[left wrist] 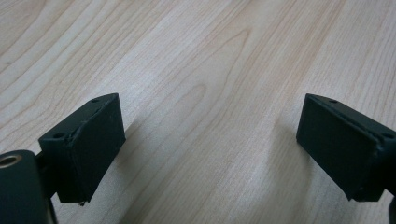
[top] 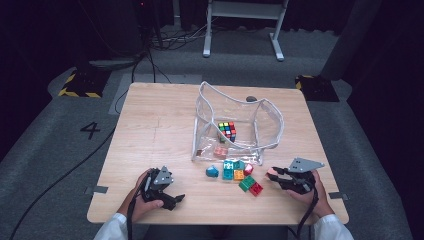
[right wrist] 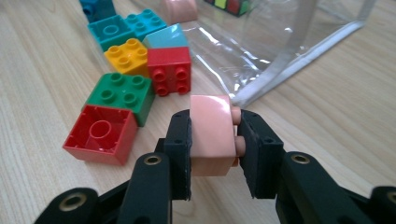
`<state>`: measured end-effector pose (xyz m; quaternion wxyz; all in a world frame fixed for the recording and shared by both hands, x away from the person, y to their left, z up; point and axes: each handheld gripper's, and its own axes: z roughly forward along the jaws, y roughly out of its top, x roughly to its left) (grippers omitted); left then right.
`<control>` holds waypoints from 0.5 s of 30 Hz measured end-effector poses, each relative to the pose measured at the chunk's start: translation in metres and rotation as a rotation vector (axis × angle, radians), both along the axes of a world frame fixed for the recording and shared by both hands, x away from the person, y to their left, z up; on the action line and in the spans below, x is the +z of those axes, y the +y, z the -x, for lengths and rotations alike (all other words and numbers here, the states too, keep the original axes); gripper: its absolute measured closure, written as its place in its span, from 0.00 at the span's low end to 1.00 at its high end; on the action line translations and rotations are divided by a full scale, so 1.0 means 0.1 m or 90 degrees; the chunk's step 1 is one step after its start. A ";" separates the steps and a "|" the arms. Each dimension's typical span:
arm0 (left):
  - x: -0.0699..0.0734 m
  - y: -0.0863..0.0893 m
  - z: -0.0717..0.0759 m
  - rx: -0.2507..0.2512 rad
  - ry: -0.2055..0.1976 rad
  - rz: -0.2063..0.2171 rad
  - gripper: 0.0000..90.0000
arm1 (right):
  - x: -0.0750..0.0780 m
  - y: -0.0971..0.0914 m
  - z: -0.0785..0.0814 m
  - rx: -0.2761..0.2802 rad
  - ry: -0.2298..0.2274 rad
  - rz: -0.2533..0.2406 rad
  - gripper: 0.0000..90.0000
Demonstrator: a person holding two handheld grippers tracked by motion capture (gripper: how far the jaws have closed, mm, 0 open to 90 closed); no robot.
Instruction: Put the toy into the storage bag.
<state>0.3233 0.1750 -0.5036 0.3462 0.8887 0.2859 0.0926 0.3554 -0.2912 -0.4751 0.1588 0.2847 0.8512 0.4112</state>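
Note:
My right gripper [right wrist: 214,140] is shut on a pink brick [right wrist: 211,135], its studs against the right pad; in the high view that gripper [top: 275,174] sits at the table's front right with the pink brick [top: 271,173] at its tip. A cluster of loose bricks lies to its left: a red one [right wrist: 100,135] on its side, a green one [right wrist: 122,93], a yellow one [right wrist: 127,56], a red and teal one [right wrist: 169,63]. My left gripper [left wrist: 210,149] is open over bare wood, at the front left [top: 172,199].
A clear plastic pouch [top: 235,125] stands open at the table's middle, holding a colour puzzle cube [top: 227,130] and a pink brick [top: 220,151]. A blue piece [top: 212,171] lies left of the brick cluster. The table edge [top: 215,221] runs just behind both hands.

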 end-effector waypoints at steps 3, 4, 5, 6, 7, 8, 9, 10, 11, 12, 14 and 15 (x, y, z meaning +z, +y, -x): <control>0.00 0.00 0.00 0.000 0.000 0.000 0.09 | 0.05 -0.06 -0.01 -0.012 -0.011 -0.013 0.74; 0.00 0.00 0.00 0.000 0.000 0.000 0.09 | 0.07 -0.09 -0.02 -0.017 -0.015 -0.014 0.74; 0.00 0.00 0.00 0.000 0.000 0.000 0.09 | 0.08 -0.10 -0.02 -0.020 -0.017 -0.016 0.74; 0.00 0.00 0.00 0.000 0.000 0.000 0.09 | 0.11 -0.13 -0.03 -0.024 -0.023 -0.019 0.74; 0.00 0.00 0.00 0.000 0.000 0.000 0.09 | 0.14 -0.15 -0.03 -0.025 -0.028 -0.019 0.74; 0.00 0.00 0.00 0.000 0.000 0.000 0.09 | 0.18 -0.17 -0.04 -0.024 -0.032 -0.018 0.74; 0.00 0.00 0.00 0.000 -0.001 0.001 0.09 | 0.21 -0.19 -0.04 -0.028 -0.037 -0.022 0.74; 0.00 0.00 0.00 0.000 0.000 0.000 0.09 | 0.28 -0.23 -0.06 -0.034 -0.045 -0.027 0.74; 0.00 0.00 0.00 0.000 0.000 0.001 0.09 | 0.32 -0.25 -0.07 -0.036 -0.049 -0.031 0.74; 0.00 0.00 0.00 0.000 0.000 0.000 0.09 | 0.38 -0.28 -0.08 -0.040 -0.055 -0.036 0.74; 0.00 0.00 0.00 0.000 0.000 0.000 0.09 | 0.49 -0.34 -0.11 -0.051 -0.067 -0.046 0.74; 0.00 0.00 0.00 0.000 0.000 0.000 0.09 | 0.56 -0.37 -0.13 -0.052 -0.071 -0.051 0.74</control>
